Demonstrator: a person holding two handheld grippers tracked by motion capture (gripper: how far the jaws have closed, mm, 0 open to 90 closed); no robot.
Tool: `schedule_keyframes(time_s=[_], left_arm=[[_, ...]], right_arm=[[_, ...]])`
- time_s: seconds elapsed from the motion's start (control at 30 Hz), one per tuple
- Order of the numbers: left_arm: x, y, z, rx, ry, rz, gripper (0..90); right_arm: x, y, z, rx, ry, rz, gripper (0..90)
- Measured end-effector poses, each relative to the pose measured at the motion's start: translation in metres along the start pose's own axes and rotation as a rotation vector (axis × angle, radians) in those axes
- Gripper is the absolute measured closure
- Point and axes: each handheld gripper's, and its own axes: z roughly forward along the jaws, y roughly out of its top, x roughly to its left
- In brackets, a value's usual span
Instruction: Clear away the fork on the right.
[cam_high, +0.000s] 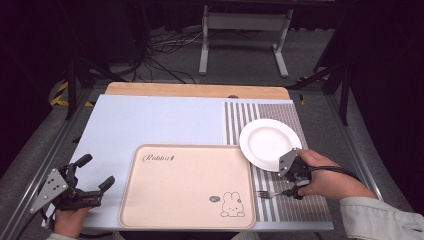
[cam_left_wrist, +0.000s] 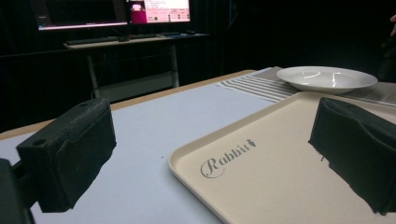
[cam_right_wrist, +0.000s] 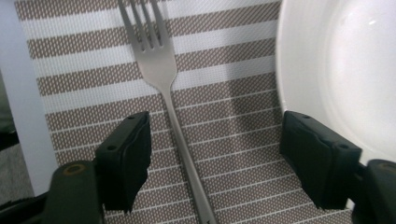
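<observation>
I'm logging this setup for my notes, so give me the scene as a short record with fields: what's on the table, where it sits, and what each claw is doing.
table cover: pale blue sheet
tray: beige, rabbit print, front centre, nothing on it
placemat: striped, right side
plate: white, on the placemat, overlapping the tray's far right corner
fork: flat on the placemat, tines toward the tray
left claw: open, beside the tray's left edge, holding nothing
right claw: open, jaws either side of the fork handle, not closed on it
</observation>
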Motion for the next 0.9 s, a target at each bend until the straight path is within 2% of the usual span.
schedule_keyframes(time_s=[0.17,0.23,0.27,0.4,0.53,0.67,0.8,0.9], left_arm=[[0.0,0.0,0.0,0.001,0.0,-0.001,0.9],[0.0,0.0,0.0,0.001,0.0,-0.001,0.9],[0.0,0.0,0.0,0.001,0.0,-0.001,0.9],[0.0,0.0,0.0,0.0,0.002,-0.002,0.9],[0.0,0.0,0.0,0.0,0.001,-0.005,0.9],[0.0,0.0,0.0,-0.002,0.004,-0.006,0.9],[0.001,0.0,0.0,-0.003,0.004,-0.008,0.9],[0.0,0.0,0.0,-0.003,0.005,-0.011,0.9]], right_arm=[[0.001,0.001,0.006,0.036,0.025,-0.036,39.0],[0.001,0.001,0.009,0.067,0.043,-0.05,44.5],[0.001,0.001,0.009,0.067,0.043,-0.05,44.5],[0.002,0.002,0.016,0.126,0.081,-0.072,55.1],[0.003,0.002,0.018,0.144,0.092,-0.075,61.1],[0.003,0.003,0.019,0.167,0.095,-0.106,69.8],[0.004,0.004,0.021,0.169,0.106,-0.104,73.1],[0.003,0.002,0.025,0.175,0.125,-0.127,79.9]])
